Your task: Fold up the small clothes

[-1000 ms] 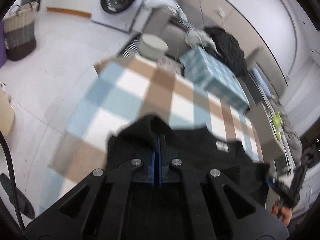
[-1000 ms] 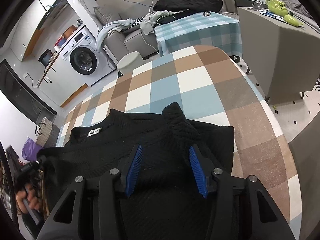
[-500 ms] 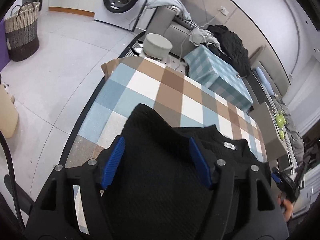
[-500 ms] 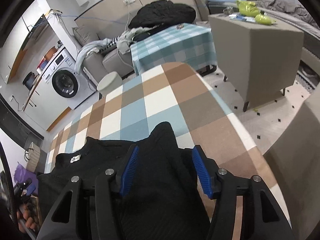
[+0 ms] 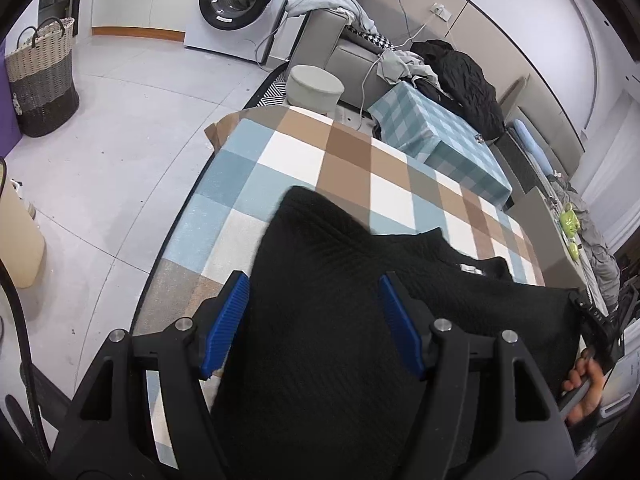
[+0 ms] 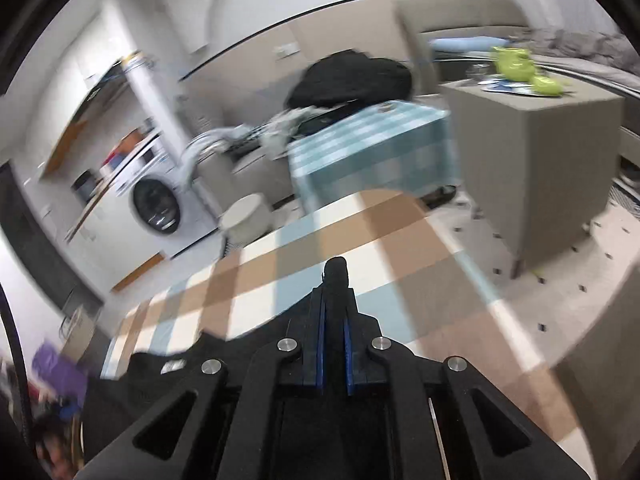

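Black knit garment (image 5: 340, 320) is being spread over the checked table (image 5: 296, 152), and it is lying directly under and between the fingers of the left gripper (image 5: 312, 320). Left jaws are being held released: the blue pads (image 5: 226, 320) are standing well apart on either side of the fabric, with nothing being pressed. A rounded fold of the knit is being seen just ahead of the left fingertips, and the white neck label (image 5: 467, 268) is lying to the right of the right-hand pad, further out.

Right gripper (image 6: 335, 340) is being clenched on the garment (image 6: 336, 272): the blue pads are drawn nearly together with a thin band of black cloth pinched between them, and a small nub of fabric is poking out past the tips. (This view is heavily motion-blurred, so finer detail cannot be told.) More of the garment is trailing to the left of and below the closed jaws, with the label (image 6: 173, 366) just visible there.

Beyond both sets of jaws, the washing machine (image 5: 236, 4), a round stool (image 5: 316, 88) and a smaller teal-checked table (image 5: 436, 140) are being seen. A hand (image 5: 584, 384) is being seen at the far right edge of the left view, gripping a black handle.
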{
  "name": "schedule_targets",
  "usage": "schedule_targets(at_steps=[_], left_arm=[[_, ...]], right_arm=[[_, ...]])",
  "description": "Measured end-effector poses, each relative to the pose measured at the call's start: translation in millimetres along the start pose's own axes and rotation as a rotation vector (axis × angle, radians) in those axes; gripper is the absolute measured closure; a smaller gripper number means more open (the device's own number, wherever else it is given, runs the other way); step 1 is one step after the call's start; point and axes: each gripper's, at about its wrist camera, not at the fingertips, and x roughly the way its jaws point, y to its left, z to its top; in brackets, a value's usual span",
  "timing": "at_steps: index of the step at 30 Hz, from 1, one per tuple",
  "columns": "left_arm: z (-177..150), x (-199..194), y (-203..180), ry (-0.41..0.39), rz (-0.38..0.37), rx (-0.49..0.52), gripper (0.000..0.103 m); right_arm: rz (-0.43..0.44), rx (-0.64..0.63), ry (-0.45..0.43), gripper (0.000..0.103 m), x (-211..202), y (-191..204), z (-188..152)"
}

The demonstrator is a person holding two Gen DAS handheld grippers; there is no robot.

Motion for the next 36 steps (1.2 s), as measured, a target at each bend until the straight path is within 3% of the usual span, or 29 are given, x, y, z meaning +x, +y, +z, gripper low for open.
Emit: schedule_targets(at_steps=[4, 5, 8, 9, 17, 22, 25, 30, 36], left_arm=[[-0.1, 5.4, 6.7, 0.015, 0.018, -0.019, 0.038], [-0.8, 6.7, 8.1, 0.021, 0.027, -0.018, 0.038], [-4.7, 9.6, 10.4, 0.040, 0.058, 0.002, 0.038], [-6.6, 10.0, 10.5, 0.043, 0.073, 0.013, 0.038], [-33.4, -7.6, 3.6, 0.040, 0.107, 0.098, 0.038], [-67.0, -43.1, -0.4, 0.018, 0.120, 0.141, 0.038], [-93.1, -59.3, 2.8, 0.031, 0.121, 0.132, 0.032], [-141.1, -79.9, 7.9, 0.053, 0.131, 0.091, 0.030], [-175.2, -97.0, 3.7, 0.044, 0.101, 0.097, 0.030]], right_arm=[[-0.084, 0.042, 0.092, 0.096, 26.0, -8.4, -3.4], [-0.101, 0.054, 0.113, 0.089, 31.0, -10.0, -5.6], [-0.123, 0.077, 0.196, 0.057, 41.9, -15.8, -15.0], [-0.117, 0.075, 0.202, 0.055, 41.8, -15.8, -17.1], [-0.039, 0.044, 0.264, 0.049, 15.1, -9.4, -25.5], [0.046, -0.038, 0.305, 0.031, -28.8, -2.3, -43.2], [0.061, -0.110, 0.333, 0.024, -59.1, -7.7, -63.7], [0.092, -0.116, 0.414, 0.024, -105.2, -36.3, -119.2], [0.094, -0.167, 0.406, 0.024, -142.1, -40.8, -159.2]])
